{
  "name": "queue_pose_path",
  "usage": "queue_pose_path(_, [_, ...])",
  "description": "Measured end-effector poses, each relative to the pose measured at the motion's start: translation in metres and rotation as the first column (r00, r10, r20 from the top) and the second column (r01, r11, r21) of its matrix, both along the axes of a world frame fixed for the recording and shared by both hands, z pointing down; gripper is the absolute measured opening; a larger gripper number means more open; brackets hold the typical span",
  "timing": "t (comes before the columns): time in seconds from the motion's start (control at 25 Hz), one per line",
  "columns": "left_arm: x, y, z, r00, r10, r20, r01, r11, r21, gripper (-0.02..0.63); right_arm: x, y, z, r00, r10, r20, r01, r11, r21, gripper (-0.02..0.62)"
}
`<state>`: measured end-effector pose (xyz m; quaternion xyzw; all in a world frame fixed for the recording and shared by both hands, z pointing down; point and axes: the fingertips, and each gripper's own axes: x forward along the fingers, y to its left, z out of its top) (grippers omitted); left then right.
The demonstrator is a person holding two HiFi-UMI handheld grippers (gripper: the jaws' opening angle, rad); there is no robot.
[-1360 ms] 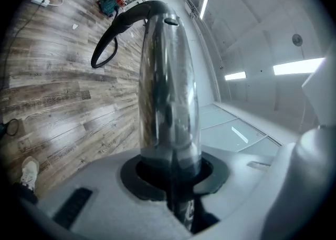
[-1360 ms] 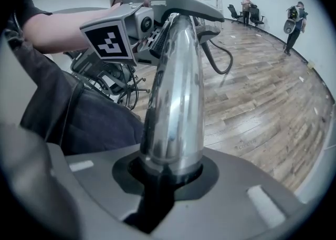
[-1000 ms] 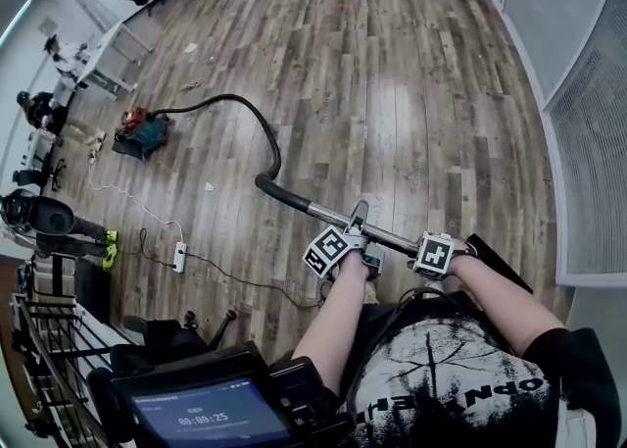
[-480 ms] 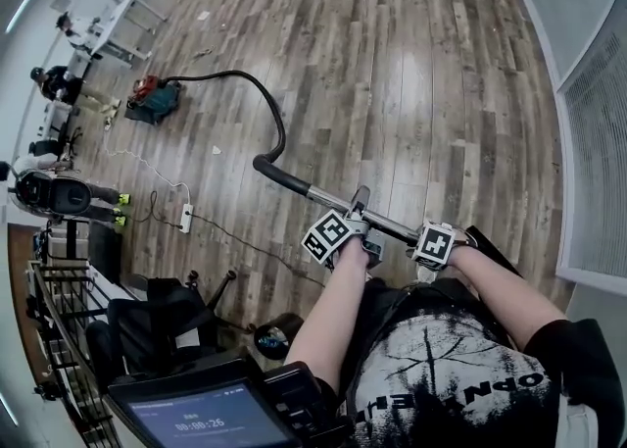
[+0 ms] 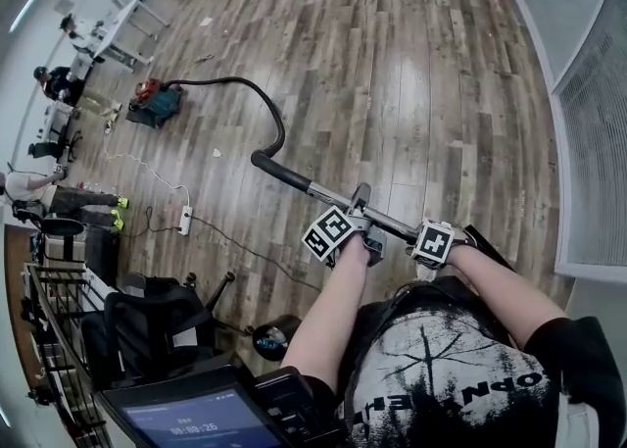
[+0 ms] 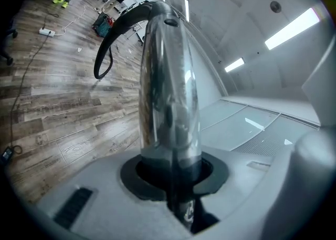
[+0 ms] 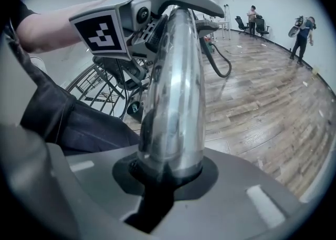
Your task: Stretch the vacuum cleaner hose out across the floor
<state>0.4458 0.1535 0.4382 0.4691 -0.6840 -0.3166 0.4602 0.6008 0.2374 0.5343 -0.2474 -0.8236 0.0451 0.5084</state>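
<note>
The vacuum cleaner (image 5: pixel 155 103) sits far off at the upper left on the wooden floor. Its black hose (image 5: pixel 274 118) curves from it toward me and joins a chrome wand (image 5: pixel 338 198). My left gripper (image 5: pixel 356 227) is shut on the wand near its middle. My right gripper (image 5: pixel 432 242) is shut on the same wand nearer me, beside the wand's black end piece (image 5: pixel 493 253). In the left gripper view the wand (image 6: pixel 168 92) rises from between the jaws, with the hose (image 6: pixel 105 50) beyond. The right gripper view shows the wand (image 7: pixel 173 92) and the left gripper (image 7: pixel 139 21) further along it.
A white power strip (image 5: pixel 184 222) with its cable lies on the floor at left. An office chair (image 5: pixel 157 323), a wire rack (image 5: pixel 54 338) and a tablet screen (image 5: pixel 186 423) are near my left side. People (image 5: pixel 49 83) stand far left. A glass wall (image 5: pixel 588 93) bounds the right.
Both grippers keep their hold on the wand. The head view has drifted a little, and the person at the left edge has moved mostly out of frame.
</note>
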Motion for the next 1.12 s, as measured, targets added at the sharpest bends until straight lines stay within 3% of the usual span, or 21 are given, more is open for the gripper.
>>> queue_pose_path(0.12, [0.008, 0.02, -0.004, 1.0, 0.007, -0.014, -0.007, 1.0, 0.026, 0.078, 0.008, 0.028, -0.003, 1.0, 0.017, -0.005, -0.017, 0.999, -0.037, 0.071])
queue_pose_path(0.6, [0.055, 0.095, 0.03, 0.991, 0.046, -0.127, -0.037, 0.996, 0.076, 0.078, 0.064, 0.098, 0.017, 0.991, 0.057, -0.121, -0.053, 0.998, 0.043, 0.067])
queue_pose_path(0.84, [0.102, 0.1, 0.045, 0.983, 0.083, -0.166, -0.071, 0.995, 0.076, 0.079, 0.106, 0.116, 0.024, 0.986, 0.096, -0.137, -0.096, 0.995, 0.003, 0.067])
queue_pose_path(1.04, [0.135, 0.091, 0.042, 0.982, 0.093, -0.165, -0.081, 0.994, 0.075, 0.08, 0.147, 0.096, 0.018, 0.977, 0.113, -0.182, -0.102, 0.992, 0.072, 0.069])
queue_pose_path(1.12, [0.148, 0.086, 0.04, 0.983, 0.087, -0.159, -0.077, 0.994, 0.072, 0.08, 0.155, 0.096, 0.018, 0.983, 0.102, -0.154, -0.097, 0.995, 0.036, 0.069])
